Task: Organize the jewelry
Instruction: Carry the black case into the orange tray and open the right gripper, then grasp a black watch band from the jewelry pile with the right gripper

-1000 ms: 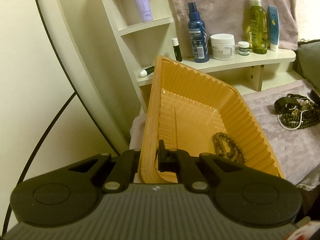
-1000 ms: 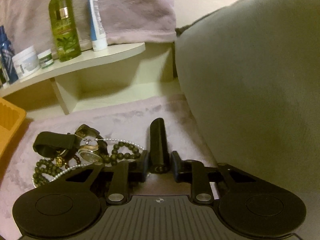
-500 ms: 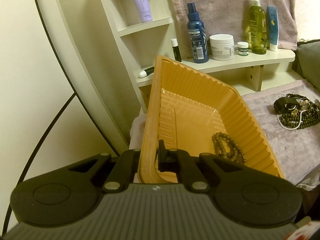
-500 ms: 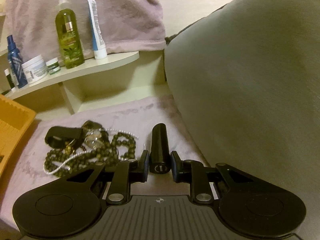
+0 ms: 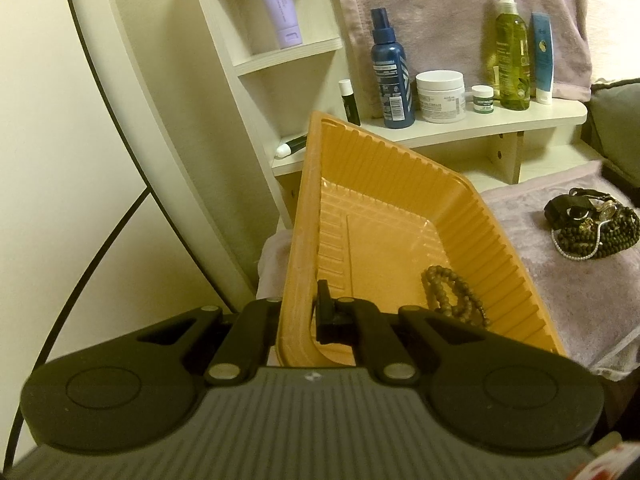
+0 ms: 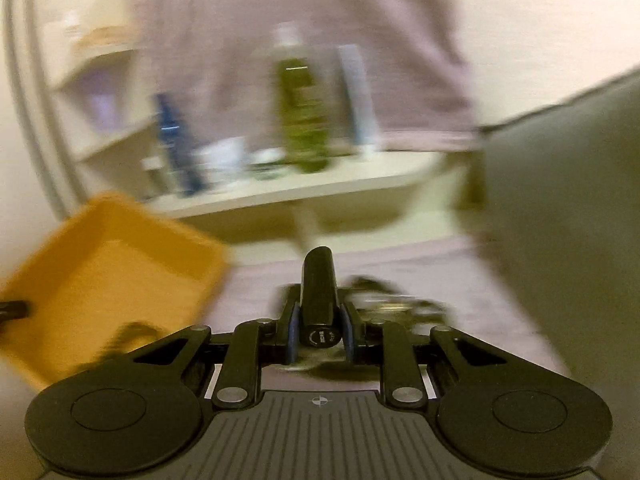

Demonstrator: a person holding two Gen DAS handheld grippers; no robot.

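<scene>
One bead string [image 5: 454, 294] lies in the orange tray [image 5: 400, 184], pinched by left jaws; right jaws pinch a black tube [image 6: 319, 296]; the pile [image 5: 592, 226] at right waits.

My left gripper [image 5: 298, 312] pinches a ribbed, glossy orange plastic tray [image 5: 400, 208]; beside the tray lies plush lilac cloth [image 5: 560, 280].

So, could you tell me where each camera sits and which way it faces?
Left wrist: on the left gripper, looking along its fingers, shut on the orange tray, toward the shelf.
Right wrist: on the right gripper, which holds a black tube; blurred, facing the shelf.
Shared: tray, shelf bottles, jewelry pile.
</scene>
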